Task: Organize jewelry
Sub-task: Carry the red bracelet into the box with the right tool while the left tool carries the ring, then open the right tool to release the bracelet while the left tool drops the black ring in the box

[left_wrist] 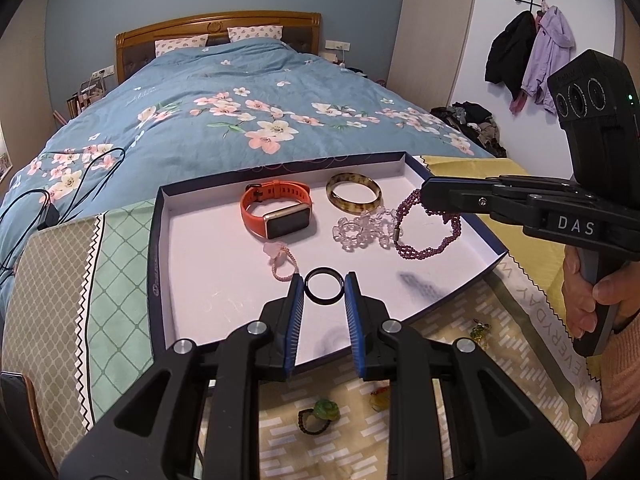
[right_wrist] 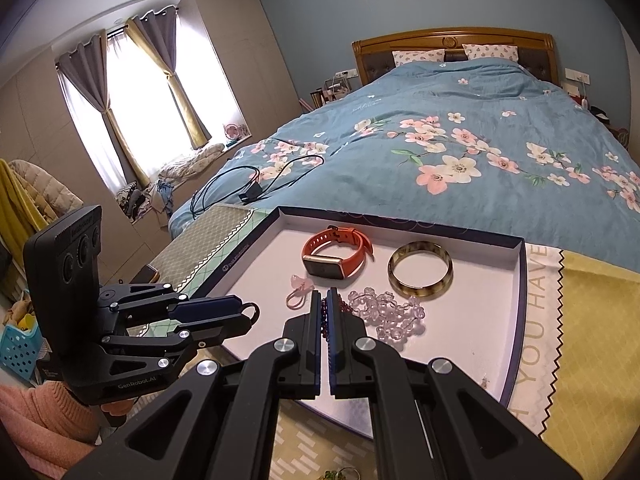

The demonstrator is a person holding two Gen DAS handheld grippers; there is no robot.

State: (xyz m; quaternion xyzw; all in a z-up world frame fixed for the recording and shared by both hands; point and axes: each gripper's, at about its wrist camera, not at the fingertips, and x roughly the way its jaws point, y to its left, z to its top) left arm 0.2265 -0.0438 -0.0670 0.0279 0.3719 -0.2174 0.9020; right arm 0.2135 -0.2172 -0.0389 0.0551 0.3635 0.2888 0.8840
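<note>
Centrally, a black ring (left_wrist: 324, 286) is gripped between the blue-padded fingers (left_wrist: 298, 312) of the left gripper (left_wrist: 324, 292); the ring is held upright by its outer edge, above the white floor of the tray (left_wrist: 224, 280). The right gripper (right_wrist: 324, 304) is shown nearly closed on a purple bead bracelet (left_wrist: 430, 236), a short run of beads being pinched in the narrow gap while the rest of the loop lies on the tray floor.

Just beside the bracelet, and apparently touching it, lies a clear bead bracelet (right_wrist: 384, 314). Farther back in the tray rest an amber bangle (right_wrist: 420, 274) and an orange watch (right_wrist: 334, 254); a small pink charm (left_wrist: 280, 262) lies just left of the left fingers. Outside the tray, on the patterned cloth (left_wrist: 520, 340) of the surface, a green flower ring (left_wrist: 322, 416) and a few other small pieces remain unsorted.

Two risks are judged likely. The ring, held only across its thin rim, may twist out or spring away if the grip is eased unevenly. The purple bracelet, if lifted, may drag the clear beads along, since the two strands seem entangled.
</note>
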